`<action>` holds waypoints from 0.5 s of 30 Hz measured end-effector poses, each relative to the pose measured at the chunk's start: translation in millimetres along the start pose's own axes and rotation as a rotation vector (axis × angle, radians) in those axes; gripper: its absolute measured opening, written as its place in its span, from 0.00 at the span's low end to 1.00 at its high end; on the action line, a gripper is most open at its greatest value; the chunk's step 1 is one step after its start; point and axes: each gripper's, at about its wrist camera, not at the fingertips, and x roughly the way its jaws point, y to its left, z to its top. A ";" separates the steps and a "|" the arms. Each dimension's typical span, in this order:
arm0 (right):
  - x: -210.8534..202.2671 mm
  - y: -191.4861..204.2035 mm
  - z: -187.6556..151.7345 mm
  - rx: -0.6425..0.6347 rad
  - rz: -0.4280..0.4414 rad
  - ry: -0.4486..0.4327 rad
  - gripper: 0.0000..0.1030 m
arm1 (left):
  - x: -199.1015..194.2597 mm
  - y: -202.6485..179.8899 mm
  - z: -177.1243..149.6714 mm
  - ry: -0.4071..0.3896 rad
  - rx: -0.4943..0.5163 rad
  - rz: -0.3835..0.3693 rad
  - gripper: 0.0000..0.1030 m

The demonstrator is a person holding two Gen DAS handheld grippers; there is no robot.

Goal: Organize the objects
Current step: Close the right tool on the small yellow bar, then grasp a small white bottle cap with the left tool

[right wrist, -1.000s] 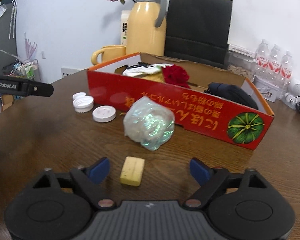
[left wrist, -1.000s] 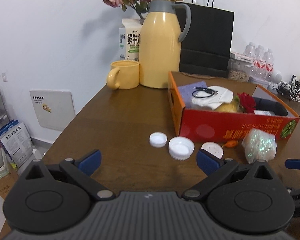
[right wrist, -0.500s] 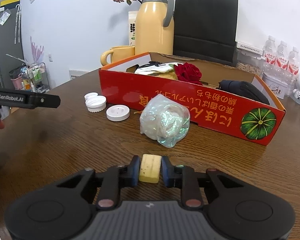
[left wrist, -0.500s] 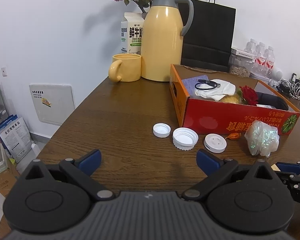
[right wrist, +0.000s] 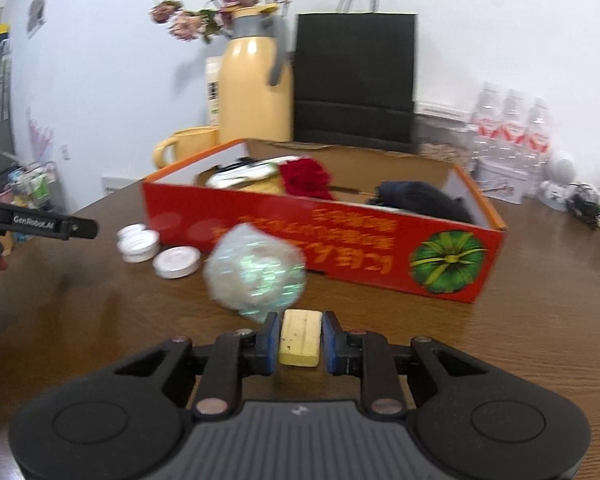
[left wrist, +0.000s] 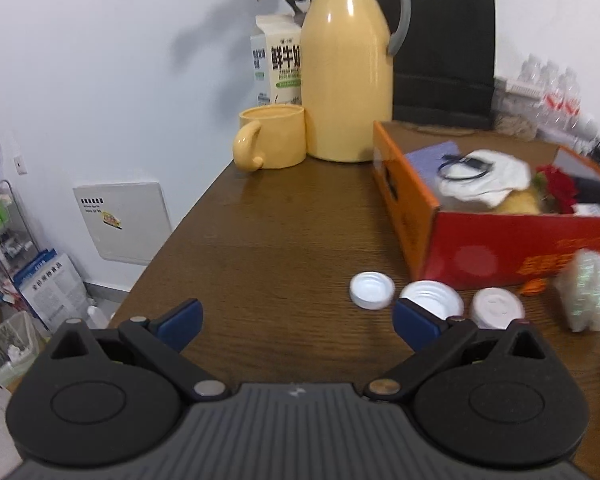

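My right gripper (right wrist: 300, 340) is shut on a small pale yellow block (right wrist: 300, 334), with both blue pads pressed on its sides just above the brown table. Right behind the block lies a shiny crumpled plastic wad (right wrist: 256, 272), seen also in the left wrist view (left wrist: 588, 288). The red cardboard box (right wrist: 340, 228) beyond it holds a red flower, white cloth and a dark pouch. My left gripper (left wrist: 298, 320) is open and empty. Its right fingertip (left wrist: 414, 320) is just short of three white caps (left wrist: 372, 290) lying beside the box (left wrist: 500, 252).
A yellow thermos jug (left wrist: 346, 80), a yellow mug (left wrist: 274, 138), a milk carton (left wrist: 278, 64) and a black paper bag (left wrist: 446, 56) stand at the back. Water bottles (right wrist: 512, 120) and cables sit at the far right. The table's left edge (left wrist: 172, 236) drops to the floor.
My right gripper's jaws closed on the yellow block, which lay loose between them a second ago. My left gripper moved nearer to the white caps.
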 end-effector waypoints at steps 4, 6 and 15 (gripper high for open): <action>3.5 -18.7 -0.1 0.023 -0.060 -0.014 0.20 | 19.0 0.2 3.7 0.015 0.002 -0.012 1.00; 4.8 -26.5 0.1 0.039 -0.078 -0.019 0.20 | 22.1 -1.0 5.1 0.002 0.007 -0.023 1.00; 9.6 -33.1 -1.8 0.044 -0.095 -0.023 0.20 | 39.1 -9.4 11.8 -0.005 0.027 -0.055 0.98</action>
